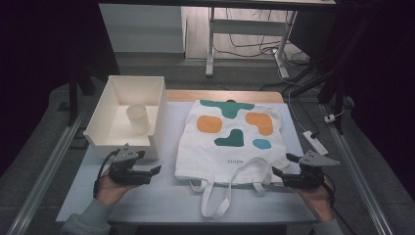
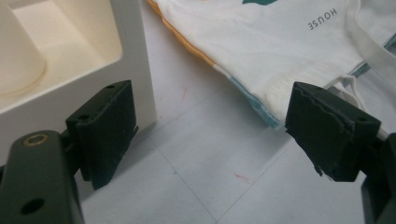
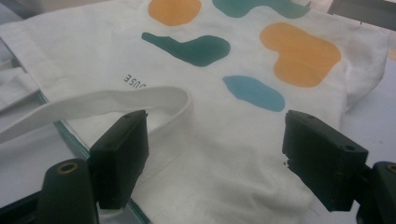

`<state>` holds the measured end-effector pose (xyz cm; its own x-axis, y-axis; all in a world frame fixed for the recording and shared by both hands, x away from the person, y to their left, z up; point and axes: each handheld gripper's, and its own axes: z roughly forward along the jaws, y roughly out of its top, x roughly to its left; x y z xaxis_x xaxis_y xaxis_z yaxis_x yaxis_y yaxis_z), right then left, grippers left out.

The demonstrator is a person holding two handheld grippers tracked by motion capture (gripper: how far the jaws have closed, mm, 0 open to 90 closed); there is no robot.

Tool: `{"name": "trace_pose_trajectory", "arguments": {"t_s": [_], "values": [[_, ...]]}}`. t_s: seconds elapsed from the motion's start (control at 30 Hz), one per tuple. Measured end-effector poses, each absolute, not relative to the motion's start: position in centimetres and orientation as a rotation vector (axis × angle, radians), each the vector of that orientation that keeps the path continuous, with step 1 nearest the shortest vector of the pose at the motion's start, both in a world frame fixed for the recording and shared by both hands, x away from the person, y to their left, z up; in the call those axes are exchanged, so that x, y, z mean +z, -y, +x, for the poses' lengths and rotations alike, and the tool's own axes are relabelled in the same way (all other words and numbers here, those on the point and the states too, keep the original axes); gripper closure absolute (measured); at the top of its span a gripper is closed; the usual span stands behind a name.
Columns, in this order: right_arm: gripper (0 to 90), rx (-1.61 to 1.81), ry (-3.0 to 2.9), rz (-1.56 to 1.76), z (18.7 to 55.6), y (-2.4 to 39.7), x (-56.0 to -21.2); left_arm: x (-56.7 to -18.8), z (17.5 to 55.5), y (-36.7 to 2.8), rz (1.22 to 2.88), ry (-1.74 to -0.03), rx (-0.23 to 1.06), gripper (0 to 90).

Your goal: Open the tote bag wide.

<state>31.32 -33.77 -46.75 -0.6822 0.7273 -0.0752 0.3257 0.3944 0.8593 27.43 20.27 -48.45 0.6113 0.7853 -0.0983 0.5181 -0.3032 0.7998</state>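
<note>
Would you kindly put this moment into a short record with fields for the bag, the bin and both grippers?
bag: white tote bag with teal, orange and blue patches, lying flat on the table, handles toward the person
bin: white open bin left of the bag, a paper cup standing inside
left gripper: open, between bin and bag, holding nothing
right gripper: open, at the bag's near right corner, not gripping

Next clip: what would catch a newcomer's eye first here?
A white tote bag printed with orange, green and blue blobs lies flat mid-table, its handles trailing toward the near edge. Left of it stands a cream bin with a paper cup inside. The left hand-held gripper and the right hand-held gripper flank the bag's near corners, both open and holding nothing.
</note>
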Motion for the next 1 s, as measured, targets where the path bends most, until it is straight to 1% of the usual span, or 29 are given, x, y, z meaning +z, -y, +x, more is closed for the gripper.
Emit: {"name": "trace_pose_trajectory", "arguments": {"t_s": [0.2,1.0], "values": [[23.0,1.228,-2.218,0.903,31.34,33.77,-46.88,-48.72,27.58,-20.21,1.993,-1.039,0.379,16.3],[23.1,1.189,-2.226,0.911,31.39,33.5,-47.5,-48.22,27.12,-20.12,1.99,-1.013,0.405,18.3]]}}
